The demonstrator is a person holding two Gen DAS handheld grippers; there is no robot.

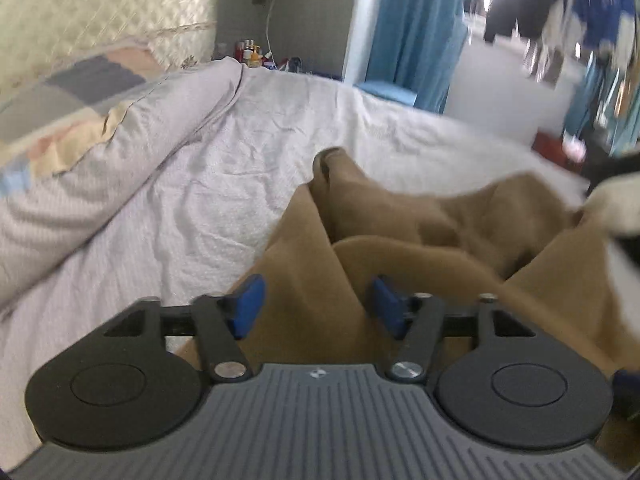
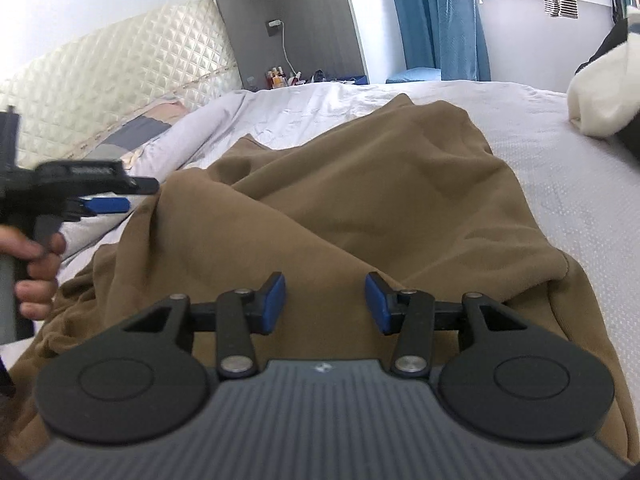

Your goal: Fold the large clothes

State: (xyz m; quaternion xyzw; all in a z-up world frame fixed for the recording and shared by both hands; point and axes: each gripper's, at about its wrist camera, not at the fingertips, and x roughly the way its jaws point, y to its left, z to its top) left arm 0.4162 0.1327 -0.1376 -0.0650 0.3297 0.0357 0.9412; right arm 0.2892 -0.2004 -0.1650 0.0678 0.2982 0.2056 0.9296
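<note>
A large brown garment (image 2: pixel 360 200) lies crumpled on the bed's pale sheet (image 2: pixel 560 184), with folds running across it. My right gripper (image 2: pixel 326 304) hovers over its near part, blue pads apart and nothing pinched between them. In the left wrist view the same brown garment (image 1: pixel 420 220) fills the lower right, one narrow end reaching away across the sheet. My left gripper (image 1: pixel 318 306) stands open over the garment's left edge, with cloth showing behind the gap but not gripped. The right wrist view shows the left gripper (image 2: pixel 116 200) at the far left, held by a hand (image 2: pixel 36 264), blurred.
A rolled pale duvet (image 1: pixel 120 152) with a patchwork pillow (image 1: pixel 60 100) lies along the left by the quilted headboard (image 2: pixel 120 64). A white garment (image 2: pixel 600 92) sits at the bed's right. Beyond the bed are a bedside surface with bottles (image 2: pixel 278 76), blue curtains (image 2: pixel 424 12) and hanging clothes.
</note>
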